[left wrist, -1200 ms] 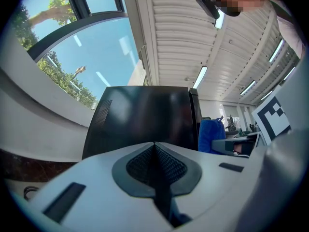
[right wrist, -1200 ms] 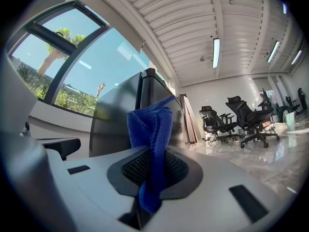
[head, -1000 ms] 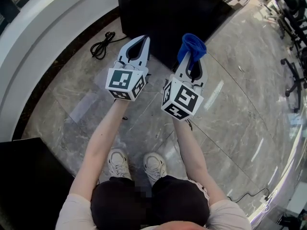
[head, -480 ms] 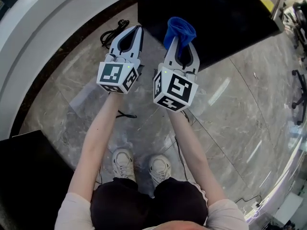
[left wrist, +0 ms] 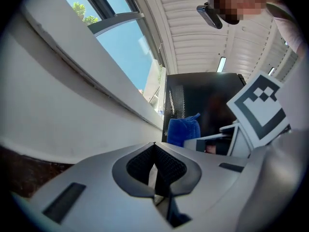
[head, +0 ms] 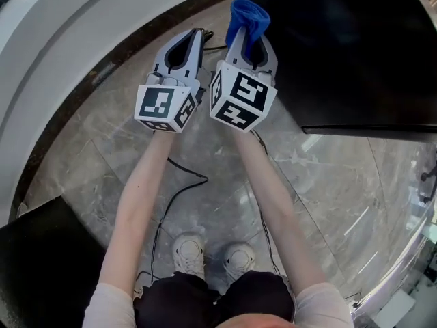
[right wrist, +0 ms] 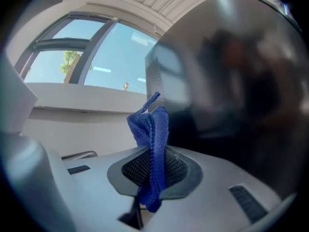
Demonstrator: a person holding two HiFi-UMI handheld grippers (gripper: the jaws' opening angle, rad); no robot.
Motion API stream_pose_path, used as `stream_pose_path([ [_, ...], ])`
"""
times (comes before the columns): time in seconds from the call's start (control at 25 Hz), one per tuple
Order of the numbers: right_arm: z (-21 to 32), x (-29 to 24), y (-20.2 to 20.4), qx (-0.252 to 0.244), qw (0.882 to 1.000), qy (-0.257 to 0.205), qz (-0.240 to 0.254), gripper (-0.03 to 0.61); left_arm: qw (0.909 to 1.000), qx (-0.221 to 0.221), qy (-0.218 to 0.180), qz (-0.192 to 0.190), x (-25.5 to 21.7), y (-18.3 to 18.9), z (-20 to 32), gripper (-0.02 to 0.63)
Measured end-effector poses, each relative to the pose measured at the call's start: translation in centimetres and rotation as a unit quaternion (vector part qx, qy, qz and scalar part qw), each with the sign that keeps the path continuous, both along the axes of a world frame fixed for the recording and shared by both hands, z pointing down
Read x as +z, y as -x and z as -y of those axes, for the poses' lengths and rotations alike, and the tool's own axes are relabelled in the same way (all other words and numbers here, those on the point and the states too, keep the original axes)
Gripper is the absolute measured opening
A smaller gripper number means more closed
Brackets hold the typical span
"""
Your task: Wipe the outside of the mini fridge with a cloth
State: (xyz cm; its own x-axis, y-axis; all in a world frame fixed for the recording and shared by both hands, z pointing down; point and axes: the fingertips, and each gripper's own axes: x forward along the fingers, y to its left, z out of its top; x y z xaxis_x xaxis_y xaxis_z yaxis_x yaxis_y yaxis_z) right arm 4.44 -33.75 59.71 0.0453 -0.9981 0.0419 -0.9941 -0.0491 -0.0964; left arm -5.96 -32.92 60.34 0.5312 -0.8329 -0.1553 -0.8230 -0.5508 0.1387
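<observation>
Head view: the cloth is held at the tip of the right gripper, just beside the mini fridge, which lies ahead-right. The left gripper is farther from it.
Left gripper view: the jaws are pressed together on nothing.
Right gripper view: the cloth is pinched upright, with the fridge wall close on the right.

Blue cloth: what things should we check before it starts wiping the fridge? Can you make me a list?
1. The blue cloth is pinched in the right tool: ok, the jaws are shut on it.
2. The left tool is free: ok, its jaws are together with nothing between them.
3. The mini fridge is in front of the right tool: ok, its dark side fills the right gripper view.
4. The cloth is touching the fridge: cannot tell.
5. The black cable is away from the shoes: not ok, it runs close beside them.
</observation>
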Motion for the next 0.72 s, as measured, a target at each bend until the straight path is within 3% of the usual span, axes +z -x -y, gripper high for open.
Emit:
stream_pose_path([
  [0.32, 4.8, 2.3, 1.8, 0.021, 0.999, 0.02, -0.028, 0.061, 0.999, -0.031, 0.03, -0.007, 2.9, 4.7, 1.0, 0.005],
  [0.72, 3.1, 2.5, -0.9, 0.064, 0.998, 0.022, -0.017, 0.061, 0.9993, -0.027, 0.026, -0.007, 2.3, 4.5, 0.7, 0.005],
])
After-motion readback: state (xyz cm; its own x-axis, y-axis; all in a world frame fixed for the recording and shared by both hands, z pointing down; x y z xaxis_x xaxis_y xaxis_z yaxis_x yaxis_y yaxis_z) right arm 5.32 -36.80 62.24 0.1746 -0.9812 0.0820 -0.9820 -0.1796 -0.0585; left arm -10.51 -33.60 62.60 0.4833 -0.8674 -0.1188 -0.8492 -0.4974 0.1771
